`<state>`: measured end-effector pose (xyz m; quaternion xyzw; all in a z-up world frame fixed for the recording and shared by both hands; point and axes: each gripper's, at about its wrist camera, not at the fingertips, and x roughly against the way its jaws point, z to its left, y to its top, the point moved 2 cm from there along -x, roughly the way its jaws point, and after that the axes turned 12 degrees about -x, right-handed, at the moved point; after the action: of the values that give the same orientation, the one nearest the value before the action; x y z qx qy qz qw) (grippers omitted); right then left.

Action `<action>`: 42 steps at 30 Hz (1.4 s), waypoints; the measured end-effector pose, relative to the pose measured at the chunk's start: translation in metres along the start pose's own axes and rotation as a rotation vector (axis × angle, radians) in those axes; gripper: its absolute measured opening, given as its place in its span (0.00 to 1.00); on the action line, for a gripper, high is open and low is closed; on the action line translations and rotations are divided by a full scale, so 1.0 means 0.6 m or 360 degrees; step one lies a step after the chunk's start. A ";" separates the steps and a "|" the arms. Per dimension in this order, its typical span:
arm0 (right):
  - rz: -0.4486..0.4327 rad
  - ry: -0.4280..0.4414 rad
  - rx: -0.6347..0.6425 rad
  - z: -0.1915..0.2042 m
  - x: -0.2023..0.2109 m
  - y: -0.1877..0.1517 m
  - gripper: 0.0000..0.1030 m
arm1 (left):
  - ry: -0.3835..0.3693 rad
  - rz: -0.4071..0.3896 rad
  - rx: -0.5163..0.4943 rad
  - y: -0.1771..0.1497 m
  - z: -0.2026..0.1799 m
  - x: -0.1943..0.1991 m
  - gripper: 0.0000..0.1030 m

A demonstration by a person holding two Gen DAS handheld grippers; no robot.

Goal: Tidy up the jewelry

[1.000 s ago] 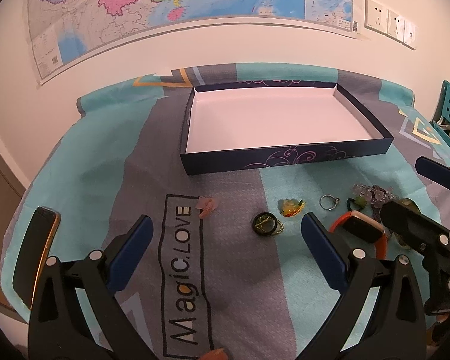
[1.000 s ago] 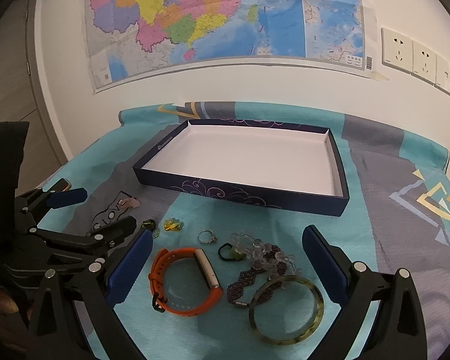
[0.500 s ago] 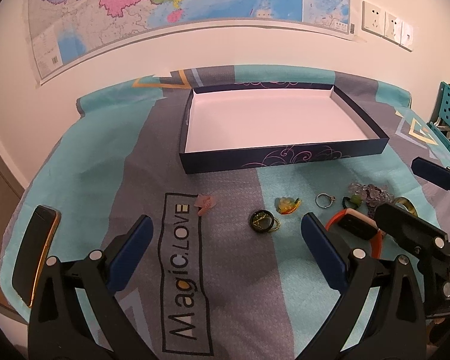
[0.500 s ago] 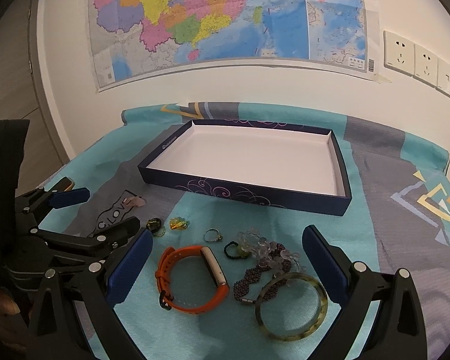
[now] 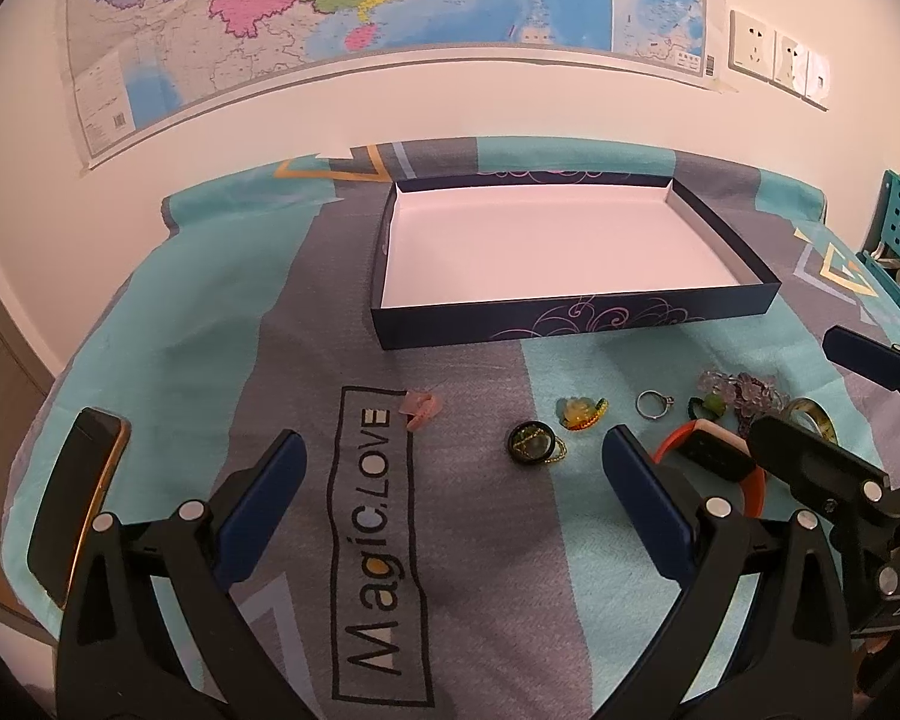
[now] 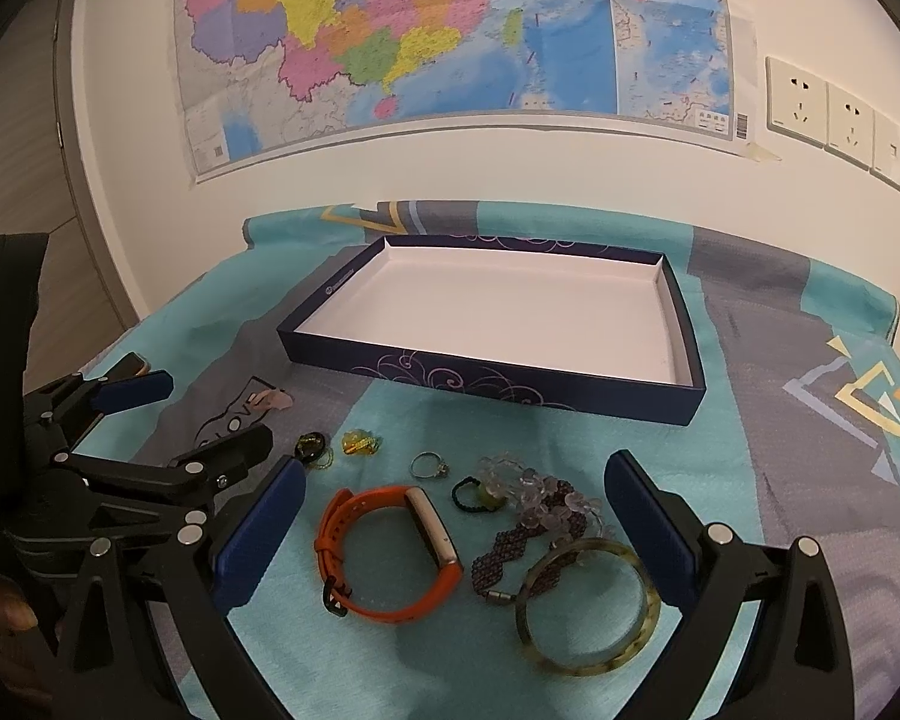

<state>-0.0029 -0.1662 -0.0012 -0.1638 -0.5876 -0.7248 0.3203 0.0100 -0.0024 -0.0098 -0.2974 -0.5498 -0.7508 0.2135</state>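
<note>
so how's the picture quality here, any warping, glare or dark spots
Left wrist view: strong fisheye bends the wall map edge and blackens the corners; warm light, and the near cloth by the "Magic.LOVE" print lies in shade. Right wrist view: same bowing, the box floor is bright but not blown out, the jewelry stays sharp.

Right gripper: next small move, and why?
Probably lower the right gripper, jaws open, onto the orange watch band and close on it. It lies flat between the fingers, nearest of the pieces, and the box holds nothing yet.
</note>
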 end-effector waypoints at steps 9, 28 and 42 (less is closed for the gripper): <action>0.0004 0.0000 -0.0013 -0.003 0.000 -0.003 0.94 | -0.0001 -0.0002 0.0002 -0.002 0.000 0.002 0.95; 0.0021 -0.0002 -0.0023 -0.005 -0.002 -0.005 0.94 | 0.0006 -0.0004 0.0009 -0.004 -0.002 0.001 0.95; 0.0028 -0.0003 -0.0027 -0.006 -0.003 -0.006 0.94 | 0.0001 -0.0005 0.0001 -0.005 -0.003 0.003 0.95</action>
<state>-0.0032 -0.1684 -0.0059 -0.1722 -0.5803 -0.7267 0.3247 0.0062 -0.0031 -0.0113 -0.2963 -0.5504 -0.7511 0.2125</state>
